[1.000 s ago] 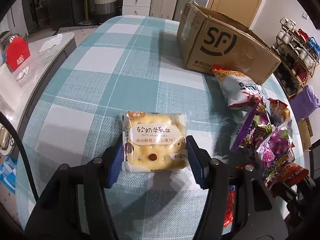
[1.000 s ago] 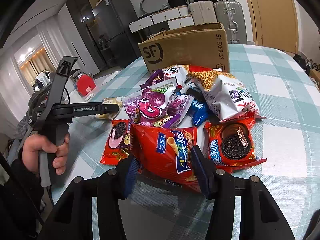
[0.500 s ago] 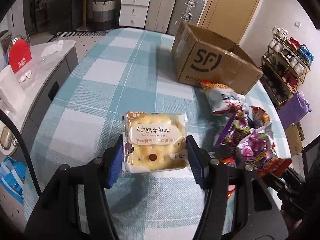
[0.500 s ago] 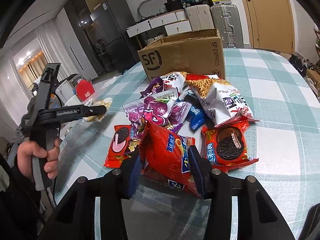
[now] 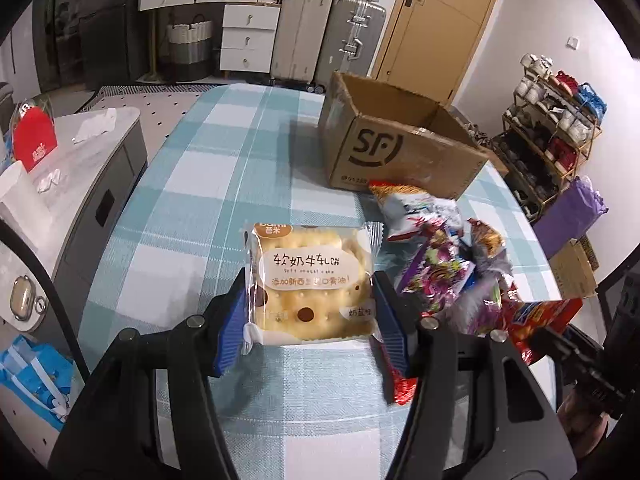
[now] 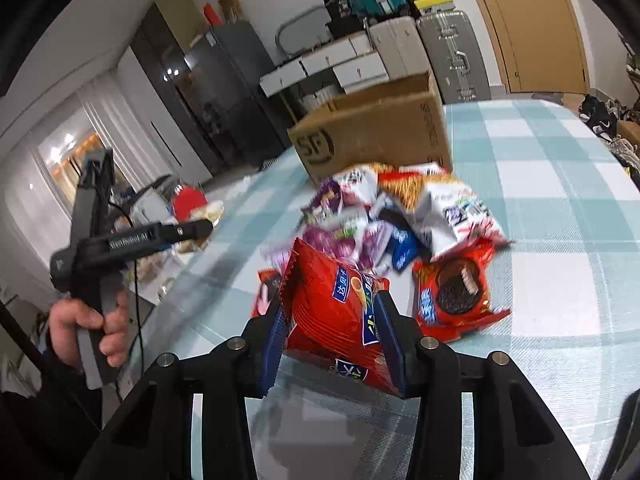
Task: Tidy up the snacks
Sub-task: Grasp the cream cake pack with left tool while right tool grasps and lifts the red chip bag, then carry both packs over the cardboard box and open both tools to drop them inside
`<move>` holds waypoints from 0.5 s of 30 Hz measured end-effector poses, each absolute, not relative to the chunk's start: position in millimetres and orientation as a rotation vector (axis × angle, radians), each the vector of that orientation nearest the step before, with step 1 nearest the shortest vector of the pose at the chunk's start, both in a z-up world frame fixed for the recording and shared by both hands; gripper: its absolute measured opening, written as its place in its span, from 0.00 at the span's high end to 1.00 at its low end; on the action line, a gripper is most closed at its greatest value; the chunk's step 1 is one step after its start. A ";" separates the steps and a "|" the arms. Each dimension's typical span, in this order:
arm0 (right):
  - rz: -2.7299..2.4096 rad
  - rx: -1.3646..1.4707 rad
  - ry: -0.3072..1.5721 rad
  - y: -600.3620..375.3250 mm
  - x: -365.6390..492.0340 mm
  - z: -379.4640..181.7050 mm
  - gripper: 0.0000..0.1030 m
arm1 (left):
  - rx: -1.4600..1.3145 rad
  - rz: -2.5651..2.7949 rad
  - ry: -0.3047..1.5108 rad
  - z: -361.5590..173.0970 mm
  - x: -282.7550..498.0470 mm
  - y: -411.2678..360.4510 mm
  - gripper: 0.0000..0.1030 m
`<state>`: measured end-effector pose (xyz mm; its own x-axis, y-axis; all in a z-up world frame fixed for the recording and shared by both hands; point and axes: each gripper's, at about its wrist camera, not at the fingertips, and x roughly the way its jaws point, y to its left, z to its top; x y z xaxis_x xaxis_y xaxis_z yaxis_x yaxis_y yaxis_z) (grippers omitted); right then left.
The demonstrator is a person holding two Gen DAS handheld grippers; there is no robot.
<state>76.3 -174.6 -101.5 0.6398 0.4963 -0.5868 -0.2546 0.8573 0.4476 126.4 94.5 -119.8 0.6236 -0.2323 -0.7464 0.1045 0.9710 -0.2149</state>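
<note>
The left gripper [image 5: 308, 316] clamps a nougat cake packet [image 5: 310, 282]; the right gripper [image 6: 332, 340] clamps a red snack bag [image 6: 334, 312]. Beyond them, a snack pile [image 6: 400, 216] and cardboard box [image 5: 396, 148] sit on the checked tablecloth [image 5: 192, 184], with suitcases [image 5: 348, 40] and a door [image 5: 436, 24] behind.

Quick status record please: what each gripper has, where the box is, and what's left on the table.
left gripper: shut on the nougat cracker pack, held above the table
right gripper: shut on the red snack bag
cardboard box: open top, on the checked tablecloth beyond the pile
snack pile: loose beside the box, including a red Oreo pack
box contents: cannot tell
</note>
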 end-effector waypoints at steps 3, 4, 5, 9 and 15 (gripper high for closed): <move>0.439 0.353 0.726 -179.3 73.1 -84.0 0.58 | -0.149 -0.215 0.864 -107.0 127.6 92.0 0.46; 0.444 0.360 0.712 -181.2 73.7 -76.3 0.58 | -0.142 -0.219 0.859 -102.8 128.7 90.2 0.46; 0.445 0.361 0.702 -182.3 73.8 -70.2 0.58 | -0.138 -0.226 0.852 -97.1 130.6 88.6 0.46; 0.452 0.350 0.654 -187.1 83.0 -42.3 0.58 | -0.132 -0.268 0.830 -74.9 142.3 80.3 0.46; 0.487 0.350 0.587 -194.1 116.2 9.0 0.58 | -0.099 -0.328 0.789 -31.4 173.1 56.0 0.46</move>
